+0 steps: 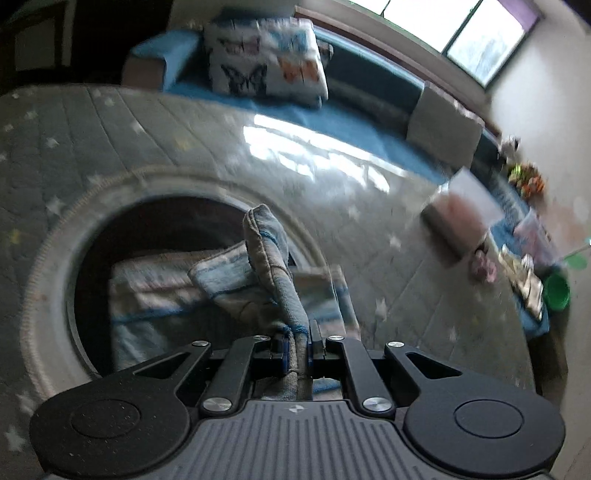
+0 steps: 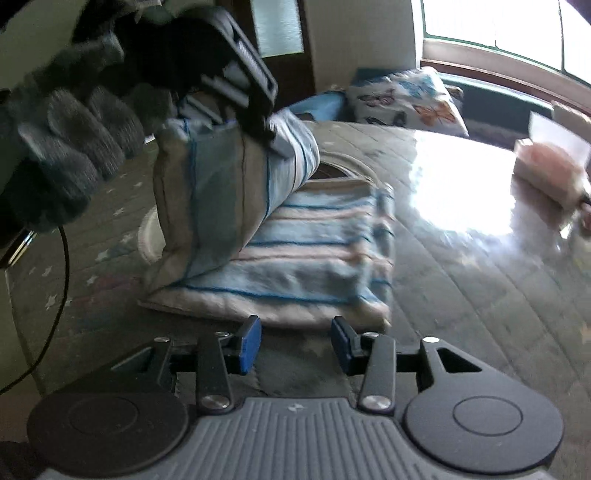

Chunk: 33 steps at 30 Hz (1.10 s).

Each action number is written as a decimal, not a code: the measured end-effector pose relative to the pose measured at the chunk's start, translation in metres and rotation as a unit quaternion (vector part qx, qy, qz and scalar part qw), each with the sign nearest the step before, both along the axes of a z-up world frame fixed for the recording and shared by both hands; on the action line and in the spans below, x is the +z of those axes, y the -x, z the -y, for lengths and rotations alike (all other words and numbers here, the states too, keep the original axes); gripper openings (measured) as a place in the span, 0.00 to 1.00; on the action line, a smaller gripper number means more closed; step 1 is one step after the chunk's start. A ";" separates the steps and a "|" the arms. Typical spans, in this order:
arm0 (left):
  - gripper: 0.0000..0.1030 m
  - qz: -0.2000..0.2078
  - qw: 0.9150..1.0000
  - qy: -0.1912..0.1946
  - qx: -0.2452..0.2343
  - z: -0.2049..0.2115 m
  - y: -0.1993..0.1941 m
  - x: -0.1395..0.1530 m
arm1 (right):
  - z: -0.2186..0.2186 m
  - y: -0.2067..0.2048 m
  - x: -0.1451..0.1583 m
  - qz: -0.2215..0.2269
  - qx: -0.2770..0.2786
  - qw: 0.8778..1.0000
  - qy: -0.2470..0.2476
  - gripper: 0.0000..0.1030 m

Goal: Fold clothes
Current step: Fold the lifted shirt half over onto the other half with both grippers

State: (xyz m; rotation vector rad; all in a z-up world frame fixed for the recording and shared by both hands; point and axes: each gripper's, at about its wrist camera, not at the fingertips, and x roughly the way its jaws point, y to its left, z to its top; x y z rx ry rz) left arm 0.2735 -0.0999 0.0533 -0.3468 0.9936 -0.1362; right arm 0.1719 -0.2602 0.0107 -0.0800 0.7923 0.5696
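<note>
Quilted grey mat (image 2: pixel 461 295) with pale stars covers the floor. Nearest in the right wrist view, the right gripper (image 2: pixel 294 345) stands with its blue pads parted and nothing between them, just short of the striped blue-and-white garment (image 2: pixel 314 266) lying on the mat. Left gripper (image 1: pixel 297 350), borne by a gloved hand (image 2: pixel 70 147), pinches a lifted fold of that garment. Beyond lie a butterfly cushion (image 1: pixel 266 62) and a window (image 1: pixel 461 26).
</note>
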 end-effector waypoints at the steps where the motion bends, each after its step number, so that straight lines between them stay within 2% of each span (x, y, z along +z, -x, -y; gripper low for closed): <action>1: 0.10 -0.004 1.000 -0.004 -0.003 0.005 -0.001 -0.004 | 0.004 0.000 -0.002 -0.002 -0.005 1.000 -0.002 0.41; 4: 0.12 -0.010 1.000 -0.011 -0.016 0.014 -0.003 -0.010 | 0.013 0.002 -0.006 -0.010 -0.016 1.000 -0.008 0.41; 8: 0.26 -0.005 0.999 -0.012 -0.035 0.023 -0.001 -0.008 | 0.019 0.000 -0.009 -0.015 -0.022 1.000 -0.016 0.42; 11: 0.30 -0.002 0.999 0.000 -0.051 0.026 -0.001 -0.005 | 0.020 0.000 -0.008 -0.013 -0.024 0.999 -0.016 0.50; 14: 0.36 0.001 0.998 0.009 -0.061 0.028 0.002 -0.003 | 0.021 0.000 -0.006 -0.011 -0.026 1.000 -0.014 0.52; 20: 0.42 0.019 0.997 0.023 -0.069 0.007 0.016 0.005 | 0.031 -0.002 0.004 -0.008 -0.040 0.999 -0.035 0.52; 27: 0.47 0.026 0.999 -0.007 -0.038 -0.041 0.046 -0.002 | 0.041 -0.027 0.020 -0.007 -0.051 0.995 -0.083 0.51; 33: 0.51 0.013 0.999 -0.048 0.009 -0.083 0.064 -0.021 | 0.030 -0.079 0.019 -0.016 -0.055 0.994 -0.096 0.49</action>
